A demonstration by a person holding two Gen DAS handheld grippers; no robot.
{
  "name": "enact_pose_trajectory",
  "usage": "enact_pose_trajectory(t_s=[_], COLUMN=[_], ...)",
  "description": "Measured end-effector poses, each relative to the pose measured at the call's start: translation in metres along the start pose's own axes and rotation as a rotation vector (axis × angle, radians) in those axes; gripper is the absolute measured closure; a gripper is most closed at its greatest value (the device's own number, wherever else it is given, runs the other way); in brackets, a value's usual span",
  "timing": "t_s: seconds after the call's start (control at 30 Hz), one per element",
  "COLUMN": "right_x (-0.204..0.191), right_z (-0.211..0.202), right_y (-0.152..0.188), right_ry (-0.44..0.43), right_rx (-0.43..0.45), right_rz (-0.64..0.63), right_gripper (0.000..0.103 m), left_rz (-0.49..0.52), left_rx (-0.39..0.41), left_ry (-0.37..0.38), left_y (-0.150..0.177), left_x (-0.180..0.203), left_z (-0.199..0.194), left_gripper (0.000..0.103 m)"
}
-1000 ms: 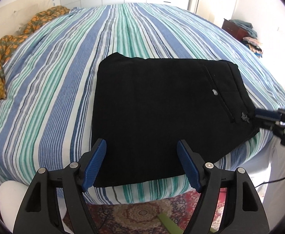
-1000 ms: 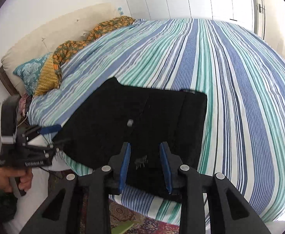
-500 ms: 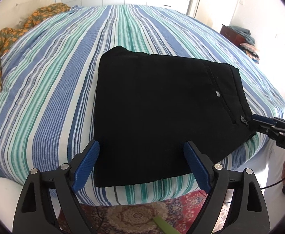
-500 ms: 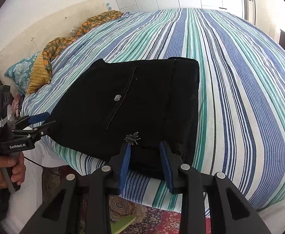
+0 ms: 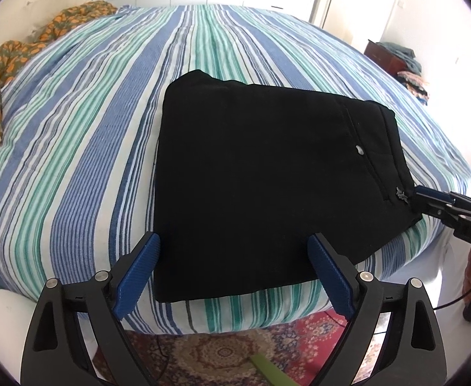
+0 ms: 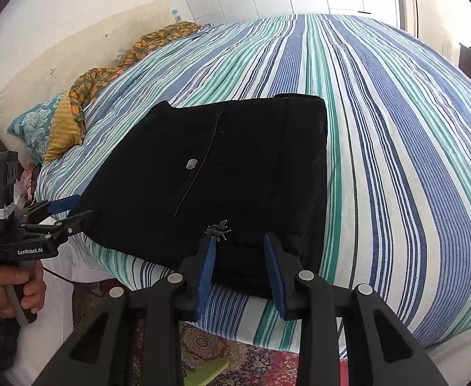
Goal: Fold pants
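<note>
Black pants [image 5: 261,177] lie folded into a flat rectangle on the striped bed [image 5: 84,148], near its front edge; they also show in the right wrist view [image 6: 222,173]. A small metal emblem [image 6: 217,229] and a pale button [image 6: 191,163] mark the waist end. My left gripper [image 5: 233,273] is open wide and empty, just off the pants' near edge. My right gripper [image 6: 240,270] is open with a narrower gap, empty, at the waist corner by the emblem. Each gripper shows in the other's view: the right [image 5: 428,197], the left [image 6: 63,210].
Patterned pillows and an orange blanket [image 6: 84,96] lie at the head of the bed. A dark wooden stand with clothes [image 5: 393,58] is beyond the bed's far right. A patterned rug [image 5: 222,350] and a green strip [image 5: 267,366] lie on the floor below the bed edge.
The left gripper has opened wider and drawn back a little from the pants. The right gripper has moved back towards the bed edge, its gap slightly wider. The pants have not moved.
</note>
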State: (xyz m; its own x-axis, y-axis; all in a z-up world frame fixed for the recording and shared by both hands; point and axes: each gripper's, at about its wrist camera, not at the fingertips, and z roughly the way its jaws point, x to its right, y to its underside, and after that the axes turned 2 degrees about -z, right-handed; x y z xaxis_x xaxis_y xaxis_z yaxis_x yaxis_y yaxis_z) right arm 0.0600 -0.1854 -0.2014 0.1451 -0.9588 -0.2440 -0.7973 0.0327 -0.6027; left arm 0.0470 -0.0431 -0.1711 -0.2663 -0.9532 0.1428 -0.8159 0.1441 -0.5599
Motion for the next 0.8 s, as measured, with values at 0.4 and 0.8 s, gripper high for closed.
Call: enact_pose_trajectory(t_s=[0.4,0.8], right_x=[-0.001,-0.0054], right_z=[0.0004,0.0014], right_y=[0.0008,0.0001], right_ry=[0.003,0.012], right_rx=[0.006,0.007], right_rz=[-0.004,-0.023], right_gripper=[0.069,0.065], left_rz=[-0.02,-0.035], left_rx=[-0.004,-0.008], left_ry=[0.014,0.016], left_y=[-0.0019,-0.0023], left_x=[-0.0021,-0.0035], left_z=[0.0023,0.005], left_gripper=[0.008,0.007])
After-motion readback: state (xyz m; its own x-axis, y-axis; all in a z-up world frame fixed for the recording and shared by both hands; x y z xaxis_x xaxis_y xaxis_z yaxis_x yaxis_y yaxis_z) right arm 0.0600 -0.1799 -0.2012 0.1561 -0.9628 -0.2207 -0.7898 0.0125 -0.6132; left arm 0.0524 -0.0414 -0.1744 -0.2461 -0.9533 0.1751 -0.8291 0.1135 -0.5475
